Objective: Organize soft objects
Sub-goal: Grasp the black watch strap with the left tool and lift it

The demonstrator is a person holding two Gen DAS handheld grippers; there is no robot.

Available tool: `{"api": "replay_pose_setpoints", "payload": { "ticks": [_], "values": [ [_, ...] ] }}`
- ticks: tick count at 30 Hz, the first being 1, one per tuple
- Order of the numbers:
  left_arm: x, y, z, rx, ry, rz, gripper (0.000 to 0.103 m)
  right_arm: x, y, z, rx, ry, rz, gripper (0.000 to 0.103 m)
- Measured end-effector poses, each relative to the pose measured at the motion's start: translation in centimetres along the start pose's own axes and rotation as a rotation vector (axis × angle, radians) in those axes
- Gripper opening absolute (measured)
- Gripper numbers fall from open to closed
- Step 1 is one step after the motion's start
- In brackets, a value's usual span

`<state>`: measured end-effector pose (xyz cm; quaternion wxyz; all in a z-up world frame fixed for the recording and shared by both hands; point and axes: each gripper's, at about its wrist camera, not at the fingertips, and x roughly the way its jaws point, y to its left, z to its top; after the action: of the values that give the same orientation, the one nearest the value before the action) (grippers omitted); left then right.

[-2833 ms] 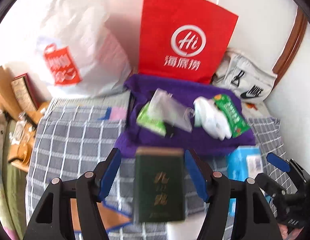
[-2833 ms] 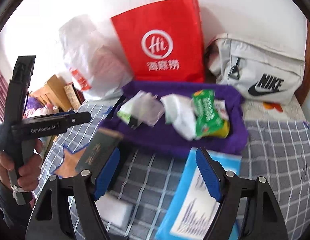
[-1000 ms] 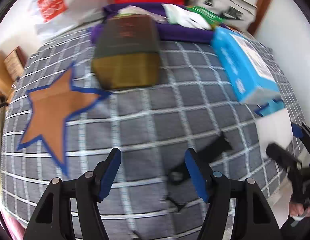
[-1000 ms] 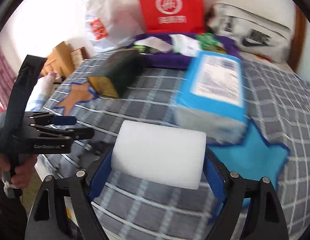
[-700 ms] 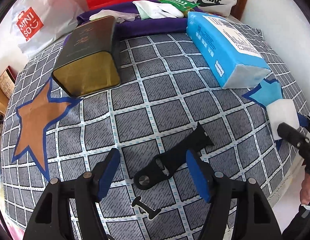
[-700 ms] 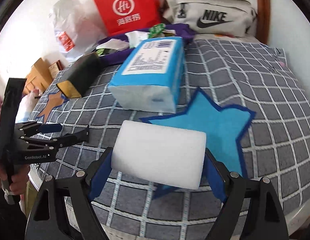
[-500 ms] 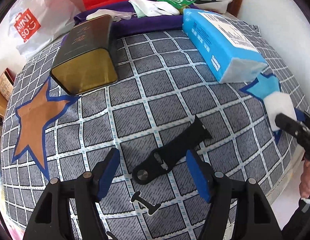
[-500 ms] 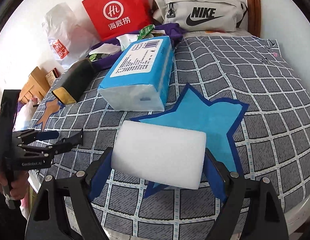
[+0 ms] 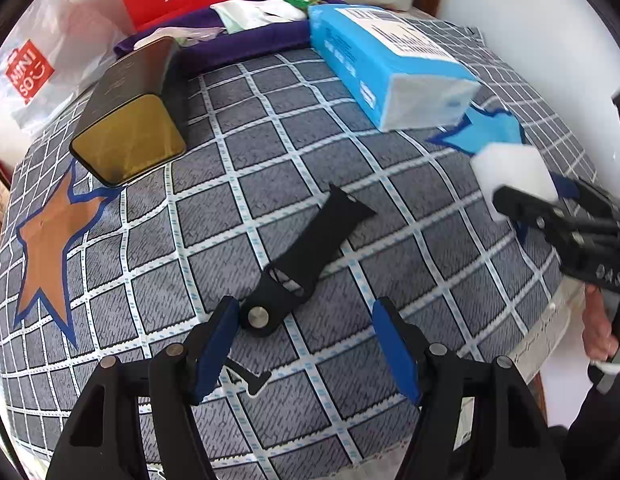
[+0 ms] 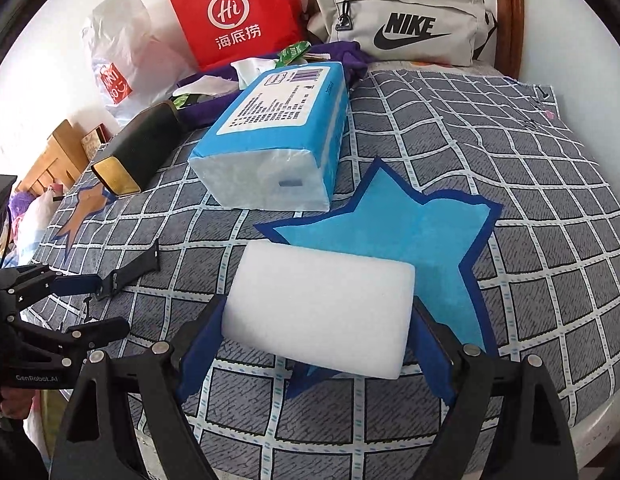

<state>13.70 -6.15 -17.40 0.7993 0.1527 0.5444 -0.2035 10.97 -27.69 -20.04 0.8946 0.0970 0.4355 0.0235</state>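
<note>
A black watch strap (image 9: 306, 256) lies flat on the grey checked cloth (image 9: 270, 168). My left gripper (image 9: 305, 308) hangs open just over it, with the strap's stud end beside the left fingertip and nothing pressed between the pads. My right gripper (image 10: 318, 308) is shut on a white sponge block (image 10: 322, 304), held lengthwise between both blue pads above the blue star patch (image 10: 390, 232). From the left wrist view the sponge (image 9: 514, 176) and right gripper (image 9: 530, 188) show at the right edge. From the right wrist view the left gripper (image 10: 114, 303) and strap (image 10: 130, 272) sit at the far left.
A blue tissue pack (image 9: 386, 68) and a dark tin with a gold end (image 9: 130, 132) lie on the cloth. Behind them are a purple cloth (image 9: 246, 44) with small packets, a red paper bag (image 10: 234, 12), a grey Nike bag (image 10: 402, 24) and a white plastic bag (image 10: 118, 56). An orange star patch (image 9: 46, 240) is at left.
The left gripper let go of the dark tin, drew back and came down over the black strap. The right gripper carried the sponge back over the blue star, and both wrists rolled.
</note>
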Motion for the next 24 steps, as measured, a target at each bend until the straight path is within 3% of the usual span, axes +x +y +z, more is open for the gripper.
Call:
{"api": "replay_pose_setpoints", "payload": {
  "ticks": [6,13,17,22,23,24],
  "values": [
    [0.8,0.5,1.7,-0.011,-0.004,0.022,0.067,-0.4,-0.1,0.2,0.002,-0.004,0.014,0.086],
    [0.2,-0.3,0.8,0.005,0.047,-0.142,0.067,-0.8,0.5,0.7,-0.014,-0.005,0.030,0.086],
    [0.2,-0.6,1.1,0.016,0.044,-0.086,0.064,-0.8,0.7,0.9,-0.008,-0.008,0.041,0.086],
    [0.9,-1.6,2.4,0.059,0.015,0.007,0.052,-1.1,0.7,0.8,-0.019,-0.012,0.045,0.086],
    [0.9,-1.9,2.6,0.075,0.007,0.003,0.048,-1.1,0.7,0.7,-0.020,-0.013,0.042,0.086],
    [0.8,-2.1,2.6,0.085,0.004,-0.013,0.037,-1.2,0.6,0.7,-0.018,-0.013,0.039,0.086]
  ]
}}
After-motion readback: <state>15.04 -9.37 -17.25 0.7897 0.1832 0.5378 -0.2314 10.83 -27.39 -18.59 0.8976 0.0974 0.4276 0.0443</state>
